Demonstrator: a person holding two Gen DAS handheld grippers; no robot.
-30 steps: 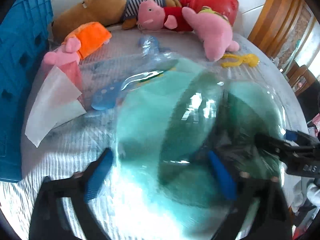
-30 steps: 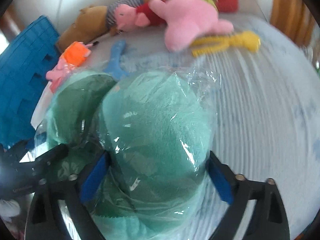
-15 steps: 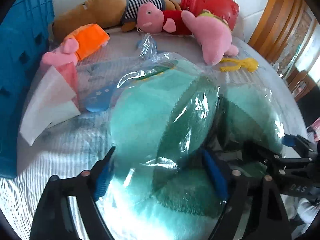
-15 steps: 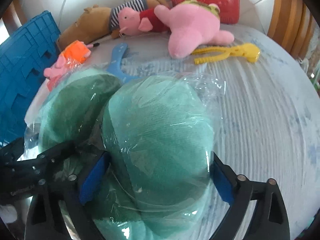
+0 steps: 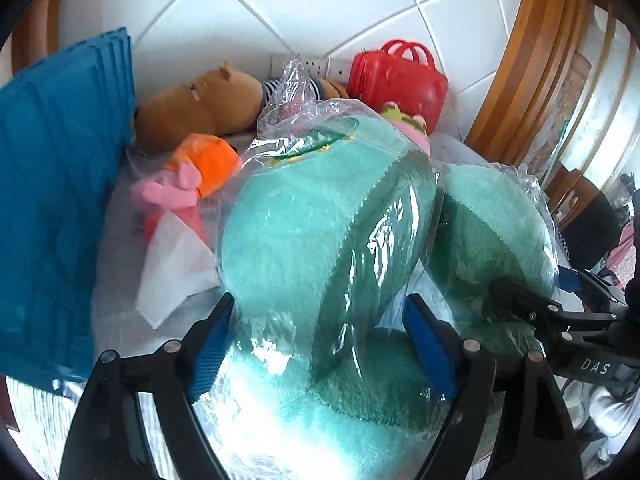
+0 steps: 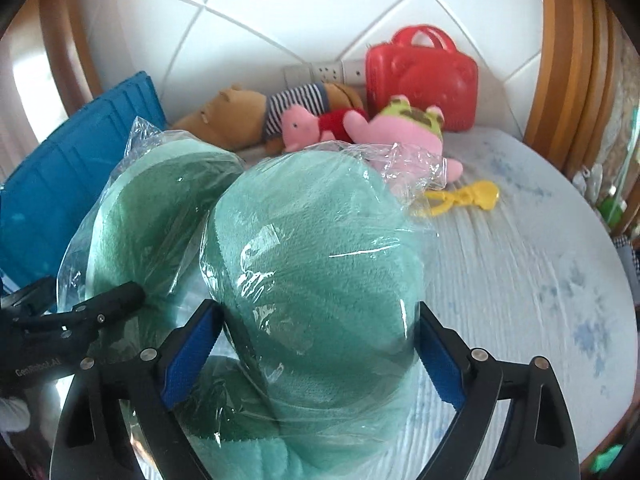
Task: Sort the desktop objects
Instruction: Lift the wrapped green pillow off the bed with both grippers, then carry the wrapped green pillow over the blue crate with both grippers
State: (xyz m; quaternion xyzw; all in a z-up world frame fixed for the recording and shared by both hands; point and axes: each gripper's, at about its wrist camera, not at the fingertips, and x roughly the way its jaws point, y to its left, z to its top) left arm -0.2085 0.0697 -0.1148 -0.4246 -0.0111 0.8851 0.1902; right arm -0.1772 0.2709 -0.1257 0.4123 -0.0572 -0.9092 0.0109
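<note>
A big teal plush pillow in a clear plastic bag (image 5: 320,240) fills both views, held up above the table. My left gripper (image 5: 320,344) is shut on its left lobe. My right gripper (image 6: 316,352) is shut on the right lobe (image 6: 316,252). Each gripper shows at the edge of the other's view: the right gripper (image 5: 560,320) in the left wrist view, the left gripper (image 6: 72,320) in the right wrist view. A blue crate (image 5: 52,200) stands at the left; it also shows in the right wrist view (image 6: 68,184).
Against the tiled wall lie a brown plush (image 6: 232,120), a pink pig in red (image 6: 312,124), a pink plush with a green cap (image 6: 400,132) and a red toy case (image 6: 424,80). A yellow toy (image 6: 464,196) lies on the white cloth. An orange-and-pink plush (image 5: 188,176) lies beside the crate.
Both grippers have lifted the bagged pillow off the table and tilted up, so the wall now fills the top of both views. The crate looks closer on the left.
</note>
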